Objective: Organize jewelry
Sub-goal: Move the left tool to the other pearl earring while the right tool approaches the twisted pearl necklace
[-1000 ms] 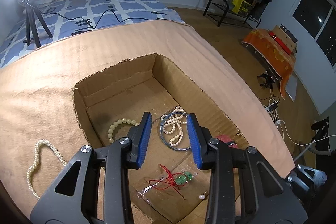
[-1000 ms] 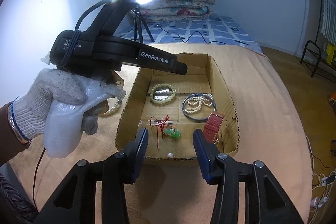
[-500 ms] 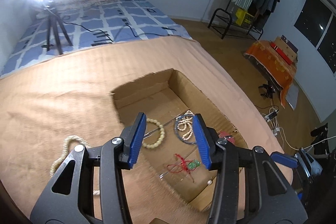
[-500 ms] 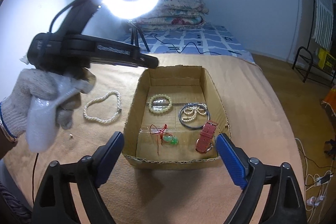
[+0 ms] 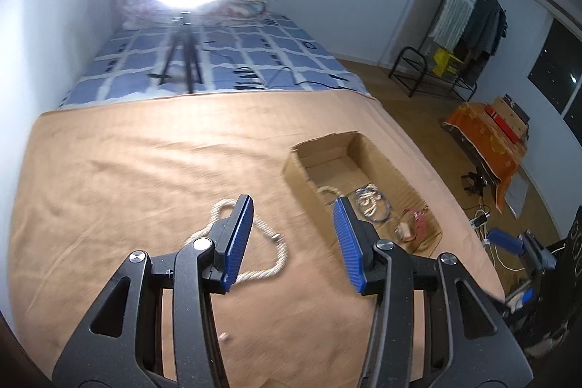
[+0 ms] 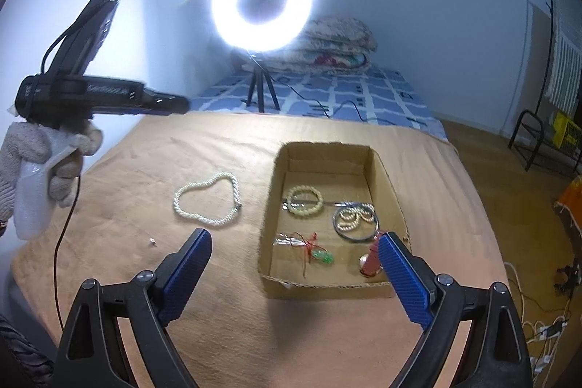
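Since the earlier frames we have swung the left tongs (image 5: 293, 235) out of the cardboard box (image 6: 276, 166) toward the pearl necklace (image 6: 207, 202), and spread the right tongs (image 6: 294, 273) much wider; both sets now gape and grip nothing. The necklace lies loose on the tan blanket (image 6: 203, 148), just left of the box, beneath our left tongs. Inside the box already sit a bead bracelet (image 6: 305, 200), a bangle with pearls (image 6: 355, 220), a green pendant (image 6: 322, 256) and a red strap (image 6: 371, 260). We judge the sorting mostly done: the necklace and a tiny bit (image 6: 152, 241) nearby remain outside.
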Motion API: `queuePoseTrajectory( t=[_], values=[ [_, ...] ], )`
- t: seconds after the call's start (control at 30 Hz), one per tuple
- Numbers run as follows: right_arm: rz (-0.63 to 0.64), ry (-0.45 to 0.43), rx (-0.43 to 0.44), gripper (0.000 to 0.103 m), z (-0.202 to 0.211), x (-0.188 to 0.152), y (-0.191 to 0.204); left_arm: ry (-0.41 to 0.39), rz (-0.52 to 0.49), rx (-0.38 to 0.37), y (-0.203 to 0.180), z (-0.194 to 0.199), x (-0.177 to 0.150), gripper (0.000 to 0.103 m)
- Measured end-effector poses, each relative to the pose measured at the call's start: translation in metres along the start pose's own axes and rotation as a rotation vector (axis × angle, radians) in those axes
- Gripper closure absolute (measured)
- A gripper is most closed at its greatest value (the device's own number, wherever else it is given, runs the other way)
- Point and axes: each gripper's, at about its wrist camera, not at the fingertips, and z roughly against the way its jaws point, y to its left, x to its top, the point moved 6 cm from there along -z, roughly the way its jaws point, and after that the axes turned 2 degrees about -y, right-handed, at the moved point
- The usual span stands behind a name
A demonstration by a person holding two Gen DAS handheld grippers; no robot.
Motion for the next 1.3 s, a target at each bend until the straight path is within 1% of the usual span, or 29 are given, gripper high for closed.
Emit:
queuePoseTrajectory(
  t=[0.13, 0.33, 0.57, 0.73, 0.83, 0.9, 0.93, 1.0, 1.1, 1.2, 1.3],
  values=[
    [0.032, -0.022, 0.008, 0.009, 0.005, 0.004, 0.018, 0.007, 0.029, 0.016, 0.027, 0.02, -0.019, 0.056],
    [0.032, 0.002, 0.055, 0.009, -0.002, 0.003, 0.04, 0.04, 0.07, 0.026, 0.058, 0.034, -0.053, 0.056],
    [-0.034, 0.075, 0.115, 0.009, -0.027, 0.006, 0.063, 0.105, 0.106, 0.012, 0.08, 0.027, -0.095, 0.056],
    [-0.061, 0.126, 0.144, 0.011, -0.049, 0.006, 0.08, 0.158, 0.088, -0.009, 0.081, 0.014, -0.117, 0.056],
    [-0.13, 0.168, 0.165, 0.017, -0.069, 0.005, 0.081, 0.186, 0.078, -0.026, 0.078, 0.006, -0.127, 0.056],
    [-0.19, 0.202, 0.185, 0.026, -0.082, 0.002, 0.082, 0.208, 0.075, -0.034, 0.077, -0.001, -0.134, 0.056],
    [-0.22, 0.222, 0.194, 0.028, -0.09, 0.0, 0.081, 0.217, 0.072, -0.037, 0.077, -0.005, -0.137, 0.057],
    [-0.284, 0.258, 0.217, 0.036, -0.106, -0.004, 0.082, 0.235, 0.063, -0.042, 0.075, -0.011, -0.143, 0.062],
    [-0.335, 0.299, 0.242, 0.043, -0.126, -0.011, 0.088, 0.255, 0.06, -0.048, 0.075, -0.018, -0.15, 0.062],
    [-0.355, 0.333, 0.242, 0.049, -0.142, -0.018, 0.094, 0.273, 0.049, -0.055, 0.072, -0.026, -0.155, 0.062],
    [-0.398, 0.356, 0.231, 0.052, -0.156, -0.023, 0.093, 0.284, 0.028, -0.058, 0.068, -0.032, -0.159, 0.062]
  ],
)
